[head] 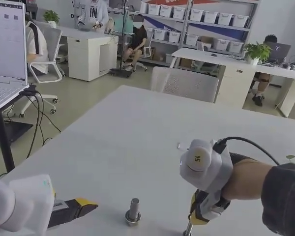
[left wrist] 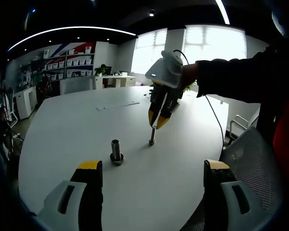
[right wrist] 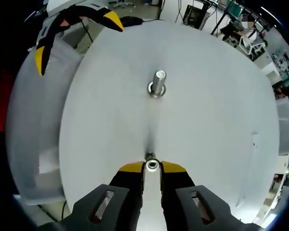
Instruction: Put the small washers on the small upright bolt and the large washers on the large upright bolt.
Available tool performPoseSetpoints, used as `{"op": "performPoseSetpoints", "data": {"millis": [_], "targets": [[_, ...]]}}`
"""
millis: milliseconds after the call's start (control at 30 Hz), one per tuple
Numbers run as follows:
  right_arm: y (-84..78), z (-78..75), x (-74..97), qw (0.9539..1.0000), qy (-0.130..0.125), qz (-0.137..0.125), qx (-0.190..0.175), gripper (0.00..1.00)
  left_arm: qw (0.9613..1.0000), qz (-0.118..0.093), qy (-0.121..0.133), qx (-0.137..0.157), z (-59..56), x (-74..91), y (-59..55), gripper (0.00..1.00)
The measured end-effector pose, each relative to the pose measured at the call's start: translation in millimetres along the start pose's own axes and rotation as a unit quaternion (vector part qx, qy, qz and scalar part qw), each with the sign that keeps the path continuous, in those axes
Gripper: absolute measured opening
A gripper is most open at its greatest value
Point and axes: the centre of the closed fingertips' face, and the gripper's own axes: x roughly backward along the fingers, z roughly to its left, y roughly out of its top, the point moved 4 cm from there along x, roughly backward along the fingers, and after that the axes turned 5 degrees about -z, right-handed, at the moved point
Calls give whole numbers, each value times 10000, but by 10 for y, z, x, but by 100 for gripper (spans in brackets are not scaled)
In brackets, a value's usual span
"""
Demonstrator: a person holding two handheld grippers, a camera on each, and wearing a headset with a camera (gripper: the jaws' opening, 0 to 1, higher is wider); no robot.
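The large upright bolt [head: 133,210] [left wrist: 116,150] [right wrist: 158,82] stands near the table's front edge with a ring at its foot. The small upright bolt [head: 187,230] [left wrist: 152,139] [right wrist: 150,156] stands to its right. My right gripper [head: 192,223] [left wrist: 158,124] [right wrist: 152,168] points down right over the small bolt's top, shut on a small washer [right wrist: 151,166] pinched between its yellow tips. My left gripper [head: 88,207] [left wrist: 152,168] [right wrist: 77,38] hovers low at the front left, open and holding nothing, aimed towards both bolts.
A tiny loose piece [head: 178,145] [right wrist: 254,140] lies farther back on the white table [head: 137,128]. A chair [head: 184,83] stands at the table's far edge. A laptop desk [head: 5,88] with cables is at the left, and people sit in the office behind.
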Motion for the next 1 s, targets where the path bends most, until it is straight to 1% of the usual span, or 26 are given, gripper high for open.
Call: {"op": "performPoseSetpoints", "data": {"millis": [1000], "targets": [[-53,-4,-94,9999,71,20,-72,13,10000,53,-5,20,7,-13,-16,86]]}}
